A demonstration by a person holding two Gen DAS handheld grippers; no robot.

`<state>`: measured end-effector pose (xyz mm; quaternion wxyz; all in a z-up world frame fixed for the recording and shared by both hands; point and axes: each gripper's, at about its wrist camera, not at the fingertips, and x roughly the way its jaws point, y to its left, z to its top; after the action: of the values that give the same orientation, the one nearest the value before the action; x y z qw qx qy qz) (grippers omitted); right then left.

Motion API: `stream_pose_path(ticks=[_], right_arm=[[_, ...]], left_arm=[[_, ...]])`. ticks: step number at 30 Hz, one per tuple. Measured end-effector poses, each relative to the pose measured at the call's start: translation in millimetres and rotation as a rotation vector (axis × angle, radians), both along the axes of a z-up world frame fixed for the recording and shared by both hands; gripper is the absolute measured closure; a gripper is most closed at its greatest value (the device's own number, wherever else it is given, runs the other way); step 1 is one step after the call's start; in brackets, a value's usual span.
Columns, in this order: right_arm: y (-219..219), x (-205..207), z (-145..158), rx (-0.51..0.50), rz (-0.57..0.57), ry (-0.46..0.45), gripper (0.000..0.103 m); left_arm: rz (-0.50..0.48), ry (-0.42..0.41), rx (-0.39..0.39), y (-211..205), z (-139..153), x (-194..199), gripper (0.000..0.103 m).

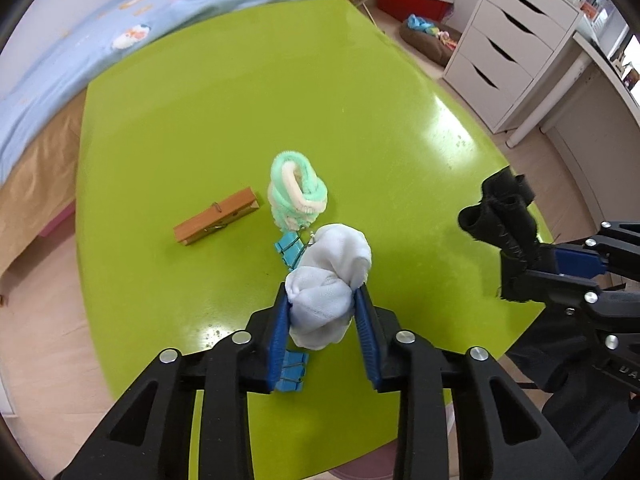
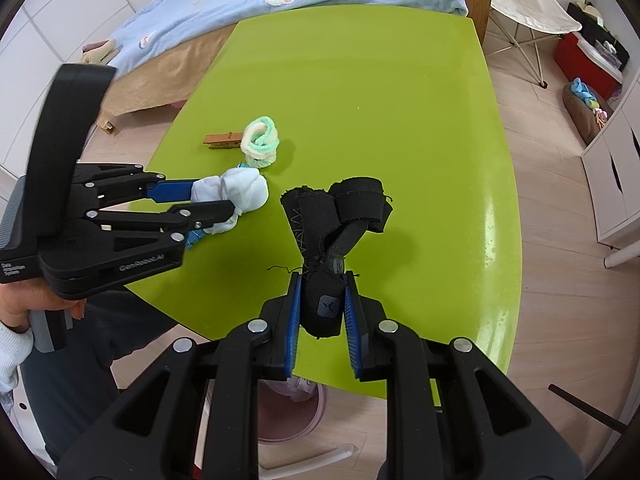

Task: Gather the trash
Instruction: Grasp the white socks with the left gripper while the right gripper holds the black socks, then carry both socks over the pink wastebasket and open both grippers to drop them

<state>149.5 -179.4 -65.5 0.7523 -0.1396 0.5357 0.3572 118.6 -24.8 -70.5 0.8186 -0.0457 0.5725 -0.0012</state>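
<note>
Left claw (image 1: 322, 300) clamped on a white balled sock (image 1: 330, 280), low over the middle of the green surface (image 1: 200, 120), toward its near edge. Right claw (image 2: 322, 304) gripping a black rolled strap (image 2: 336, 216) above the near edge. Farther in: wooden clothespin (image 1: 216, 222), mint-and-white fuzzy roll (image 1: 298, 192), blue binder clips (image 1: 290, 250) by the sock.

Glossy green table (image 1: 200, 128), wooden clothespin (image 1: 216, 222), soft white cloth bundle (image 1: 328, 280), seemingly fuzzy coil (image 1: 298, 190).

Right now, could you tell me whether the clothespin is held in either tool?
No, the clothespin lies free on the green table, while the left tool grips a white sock and the right tool a black strap.
</note>
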Motion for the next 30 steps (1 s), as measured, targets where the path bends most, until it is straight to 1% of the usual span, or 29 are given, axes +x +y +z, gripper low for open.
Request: stream_pose_path(ticks=[5,11,15,21,25,30], right_arm=[[-0.3,-6.6,5.1,0.016,0.005,-0.007,0.083],[-3.2,-19.0,20.1,0.043,0.013,-0.034,0.083],[-6.3,-33.0,33.6,0.061,0.028,-0.062,0.083],[-15.2,-59.7,48.3,0.083,0.056,-0.097,0.083],[-22.7,-80.0,53.9,0.096,0.078,-0.112,0.083],[-29.6,-102.1,56.0,0.109,0.097,-0.111,0.083]], left_arm=[[0.004,-0.049,-0.004,-0.8,16.5,-11.3,0.073],[0.007,-0.112,-0.001,-10.5,38.8,-29.7,0.074],[0.011,-0.159,-0.004,-12.0,56.6,-50.7,0.074],[0.019,-0.208,-0.001,-15.5,73.7,-82.1,0.074],[0.023,-0.235,0.022,-19.7,79.7,-102.8,0.074],[0.025,-0.241,0.013,-25.6,79.4,-127.4,0.074]])
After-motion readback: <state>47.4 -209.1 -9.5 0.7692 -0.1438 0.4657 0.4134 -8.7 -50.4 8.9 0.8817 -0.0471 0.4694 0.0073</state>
